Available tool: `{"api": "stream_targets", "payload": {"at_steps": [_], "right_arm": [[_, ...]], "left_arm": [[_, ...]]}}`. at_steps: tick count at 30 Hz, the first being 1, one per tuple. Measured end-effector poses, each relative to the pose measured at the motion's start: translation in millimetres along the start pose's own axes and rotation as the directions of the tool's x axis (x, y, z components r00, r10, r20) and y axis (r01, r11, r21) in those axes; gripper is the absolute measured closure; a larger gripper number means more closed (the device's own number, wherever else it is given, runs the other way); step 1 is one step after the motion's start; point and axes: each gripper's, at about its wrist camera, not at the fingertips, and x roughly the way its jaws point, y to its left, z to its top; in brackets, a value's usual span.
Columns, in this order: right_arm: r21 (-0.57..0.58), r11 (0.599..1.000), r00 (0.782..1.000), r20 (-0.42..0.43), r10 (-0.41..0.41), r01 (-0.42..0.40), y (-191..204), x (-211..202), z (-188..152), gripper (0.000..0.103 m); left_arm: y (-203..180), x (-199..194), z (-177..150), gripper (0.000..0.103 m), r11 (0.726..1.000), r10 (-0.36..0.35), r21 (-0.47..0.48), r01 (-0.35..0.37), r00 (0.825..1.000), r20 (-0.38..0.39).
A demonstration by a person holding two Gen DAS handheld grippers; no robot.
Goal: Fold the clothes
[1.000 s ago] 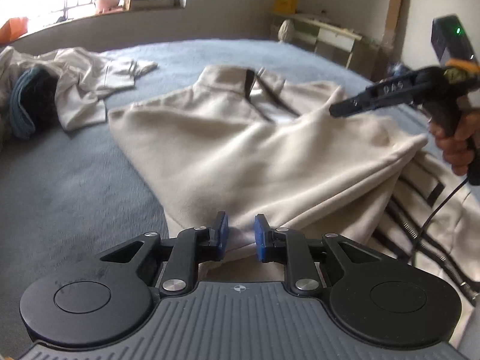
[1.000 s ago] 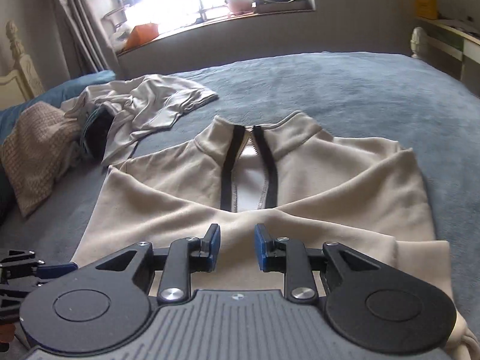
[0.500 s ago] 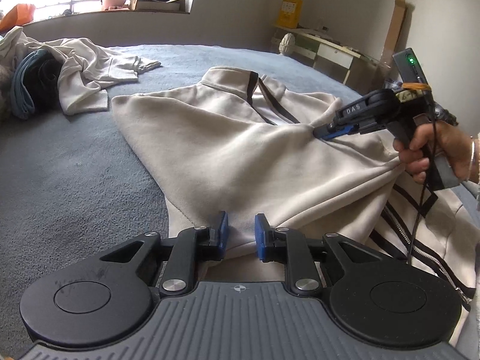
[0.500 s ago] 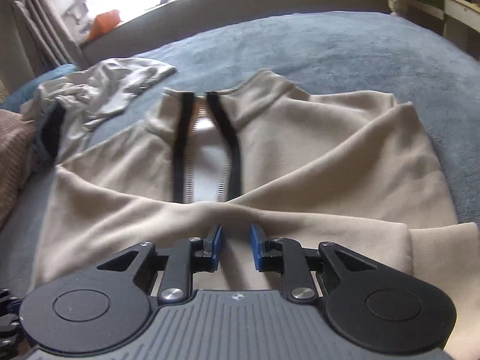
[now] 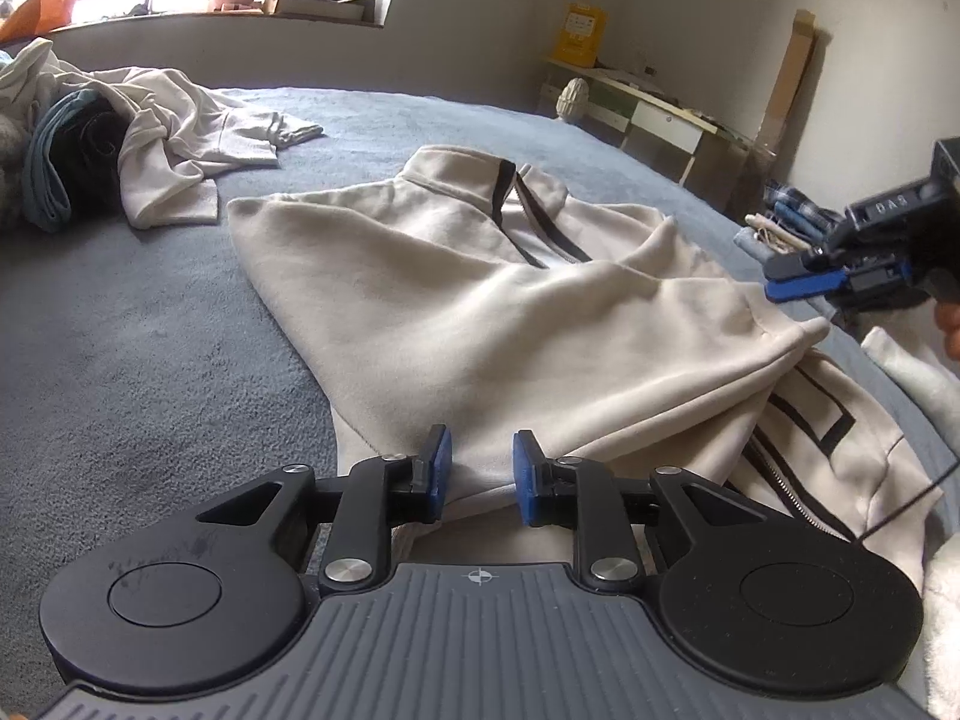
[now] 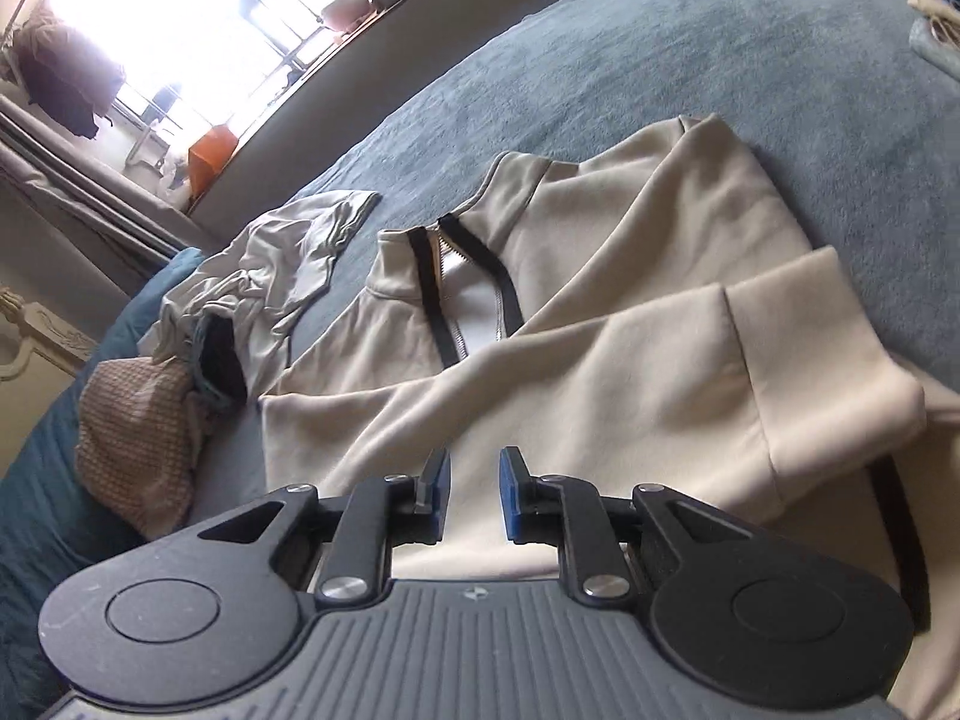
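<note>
Beige zip-up sweatshirt [image 5: 480, 312] lies spread on a blue-grey bed cover [image 5: 132, 360], a sleeve drawn across its chest, apparently mid-fold. Just ahead of the left gripper [image 5: 477, 468], whose blue pads stand apart with a ridge of hem between them, unpinched, the cloth runs toward the collar. The right gripper [image 6: 474, 483], jaws likewise parted and empty, hovers over the sleeve. Beyond, left of both, unfolded clothes [image 5: 180, 138] wait in a heap.
</note>
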Motion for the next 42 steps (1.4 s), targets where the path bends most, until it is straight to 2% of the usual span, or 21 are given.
{"api": "stream_targets", "payload": {"at_steps": [3, 6, 8, 9, 11, 13, 18, 22, 25, 28, 30, 34, 37, 42], "right_arm": [[0.026, 0.999, 1.0, -0.009, 0.023, -0.023, 2.5, -4.2, -8.5, 0.084], [0.018, 1.0, 1.0, 0.0, 0.012, -0.012, 4.8, 11.7, -10.7, 0.084], [0.008, 1.0, 1.0, 0.004, -0.004, 0.004, 3.9, 28.9, -10.9, 0.084], [-0.005, 1.0, 1.0, 0.002, -0.029, 0.029, 3.2, 38.7, -12.2, 0.084], [-0.029, 0.996, 0.997, -0.006, -0.082, 0.082, 1.2, 57.4, -15.8, 0.084], [-0.044, 0.99, 0.99, -0.025, -0.136, 0.135, -3.4, 69.8, -22.7, 0.085], [-0.03, 0.995, 0.995, -0.007, -0.095, 0.095, -16.7, 66.1, -30.7, 0.086], [-0.02, 0.997, 0.997, -0.005, -0.076, 0.076, -22.9, 66.5, -31.3, 0.086], [-0.017, 0.998, 0.998, -0.002, -0.065, 0.064, -25.3, 67.7, -31.6, 0.086], [-0.015, 0.998, 0.999, 0.0, -0.053, 0.053, -27.7, 68.9, -31.9, 0.086], [-0.01, 0.999, 0.999, 0.003, -0.047, 0.047, -29.1, 69.0, -32.1, 0.086], [0.007, 0.999, 0.999, 0.009, -0.038, 0.038, -31.3, 68.3, -32.1, 0.086], [0.047, 0.999, 1.0, 0.014, -0.027, 0.026, -33.9, 65.3, -31.0, 0.085], [0.133, 0.991, 0.999, 0.042, -0.017, 0.011, -38.8, 46.8, -28.2, 0.084]], "left_arm": [[-3.2, -0.8, 16.4, 0.071, 1.0, -0.015, 0.001, 0.015, 0.999, 0.034], [-7.2, 22.0, 37.7, 0.071, 0.999, -0.05, 0.005, 0.05, 0.999, 0.013], [-4.5, 49.1, 48.0, 0.071, 0.999, -0.05, -0.014, 0.05, 0.998, -0.027], [-1.5, 63.4, 51.5, 0.071, 0.999, -0.039, -0.027, 0.037, 0.998, -0.051], [9.0, 90.0, 54.4, 0.071, 0.998, 0.047, -0.033, -0.05, 0.994, -0.096], [20.5, 100.6, 57.3, 0.073, 0.996, 0.085, -0.034, -0.088, 0.993, -0.085], [43.9, 108.8, 71.8, 0.075, 0.99, 0.134, -0.022, -0.136, 0.989, -0.063], [65.5, 112.5, 78.0, 0.077, 0.991, 0.125, -0.052, -0.127, 0.991, -0.036], [80.7, 116.0, 80.0, 0.077, 0.992, 0.09, -0.089, -0.09, 0.996, -0.002], [100.9, 123.9, 82.3, 0.077, 0.982, 0.045, -0.183, -0.041, 0.999, 0.022], [111.0, 127.7, 85.1, 0.078, 0.967, 0.022, -0.256, -0.012, 0.999, 0.035], [107.0, 115.3, 93.0, 0.077, 0.963, 0.044, -0.267, -0.032, 0.998, 0.038], [102.7, 105.0, 99.0, 0.069, 0.962, 0.064, -0.268, -0.052, 0.997, 0.039], [76.3, 57.0, 101.2, 0.063, 0.982, 0.074, -0.179, -0.058, 0.994, 0.082]]}}
